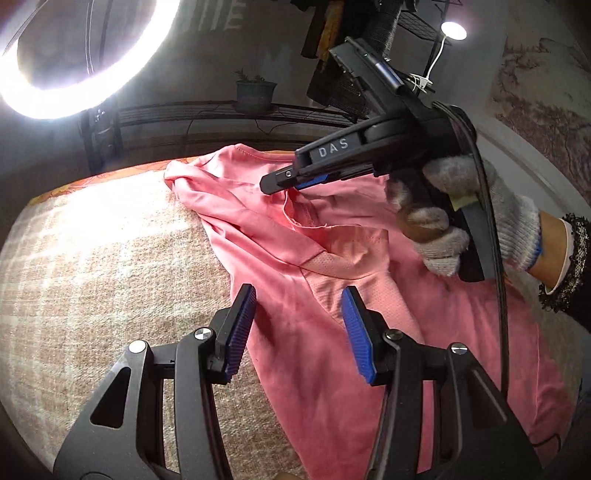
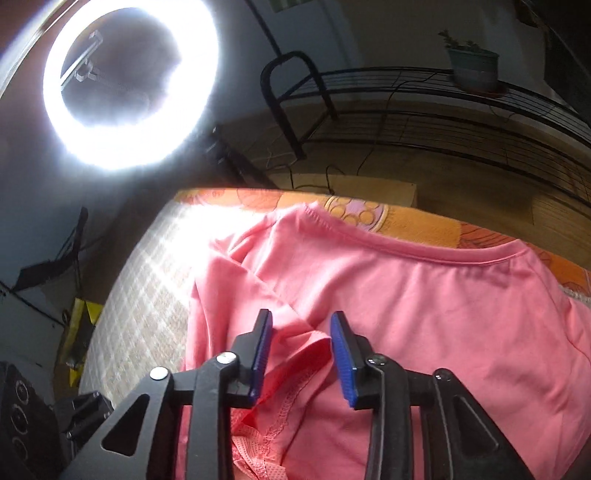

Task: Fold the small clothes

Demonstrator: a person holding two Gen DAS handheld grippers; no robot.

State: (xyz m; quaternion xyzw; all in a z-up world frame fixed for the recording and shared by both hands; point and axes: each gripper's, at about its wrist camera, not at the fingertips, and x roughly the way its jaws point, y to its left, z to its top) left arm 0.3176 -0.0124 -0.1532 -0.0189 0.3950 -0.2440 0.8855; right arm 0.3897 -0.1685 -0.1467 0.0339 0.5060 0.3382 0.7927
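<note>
Pink shirt (image 1: 332,258) lies rumpled on the surface (image 1: 110,258), which has a beige checked cover. In my left view it fills the frame from 12 to 5 o'clock; in the right view it (image 2: 424,314) runs from centre out to 3 o'clock, neckline hem toward the far edge.

Left gripper (image 1: 297,328): jaws wide, nothing between the pads, hovering over the shirt's left edge where cloth meets cover.

Right gripper (image 1: 280,182) shows in my left view at 1 o'clock, held by a gloved hand (image 1: 480,218), tip down at a raised fold near the shirt's middle. From that side I cannot tell the gap. In its own view the right gripper (image 2: 301,350) has jaws apart, straddling a ridge of bunched pink cloth; pads not visibly pinching it.

Around:
- Ring light (image 1: 74,55) at 10 o'clock, heavy glare on the cover; also bright in the right view (image 2: 129,85) at 11.
- Black wire rack (image 2: 443,110) behind the surface, potted plant (image 2: 472,66) on top at 1 o'clock.
- Orange patterned cloth (image 2: 406,218) along the far edge, partly under the shirt.
- Small lamp (image 1: 453,30) at 1 o'clock, dark clothes hanging beside it.
- The right gripper's cable (image 1: 495,258) crosses the shirt in my left view, blocking a strip of it.
</note>
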